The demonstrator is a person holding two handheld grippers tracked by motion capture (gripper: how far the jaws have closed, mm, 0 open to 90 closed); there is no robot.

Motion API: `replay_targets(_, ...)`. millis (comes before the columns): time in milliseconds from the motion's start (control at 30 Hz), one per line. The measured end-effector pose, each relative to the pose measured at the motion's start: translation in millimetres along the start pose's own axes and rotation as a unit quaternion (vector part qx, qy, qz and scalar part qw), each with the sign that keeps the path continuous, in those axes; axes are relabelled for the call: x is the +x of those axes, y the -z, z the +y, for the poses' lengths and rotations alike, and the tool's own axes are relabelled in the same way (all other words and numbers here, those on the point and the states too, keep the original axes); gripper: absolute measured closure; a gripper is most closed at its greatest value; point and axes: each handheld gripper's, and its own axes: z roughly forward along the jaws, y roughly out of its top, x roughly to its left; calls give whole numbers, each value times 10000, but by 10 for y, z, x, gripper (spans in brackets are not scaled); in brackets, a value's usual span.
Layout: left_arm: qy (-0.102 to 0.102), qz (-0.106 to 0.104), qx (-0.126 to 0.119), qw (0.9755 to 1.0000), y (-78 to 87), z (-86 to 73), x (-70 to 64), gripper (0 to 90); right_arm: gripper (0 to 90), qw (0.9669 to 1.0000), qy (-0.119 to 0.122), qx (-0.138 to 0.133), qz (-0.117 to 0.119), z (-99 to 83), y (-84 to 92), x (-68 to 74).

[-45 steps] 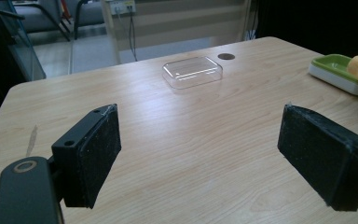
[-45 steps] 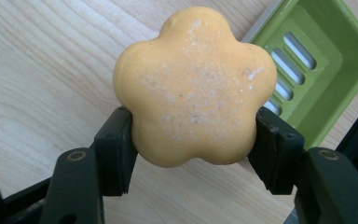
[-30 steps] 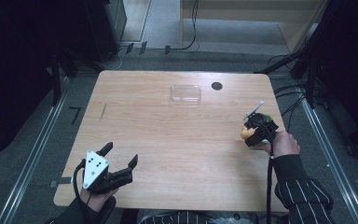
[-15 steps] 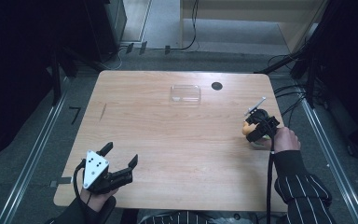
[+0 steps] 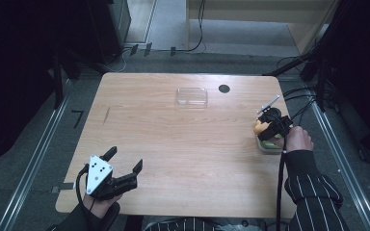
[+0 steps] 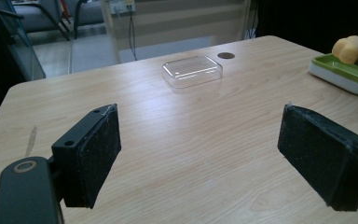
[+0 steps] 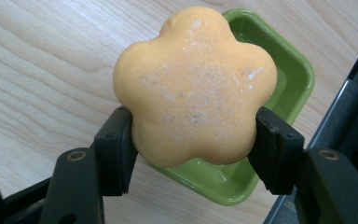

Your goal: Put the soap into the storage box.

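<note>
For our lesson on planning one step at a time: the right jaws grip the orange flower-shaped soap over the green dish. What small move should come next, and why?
Probably lift the soap a little higher, clear of the green dish. The right gripper is shut on its sides, and the soap sits just above the dish rim, so carrying it sideways now might knock the dish. The clear box stands far off.

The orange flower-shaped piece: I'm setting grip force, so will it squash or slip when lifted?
The orange flower-shaped piece keeps its lobes between the right gripper's pads, so it is probably firm. Its powdery surface looks matte, likely not slippery. Flat-faced, it should not roll.
</note>
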Motion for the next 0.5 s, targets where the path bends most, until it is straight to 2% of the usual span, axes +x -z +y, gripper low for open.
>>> replay_targets(500, -1, -10, 3, 10000, -1, 0, -1, 137, 400, 9997, -253, 52, 5, -19, -82, -238)
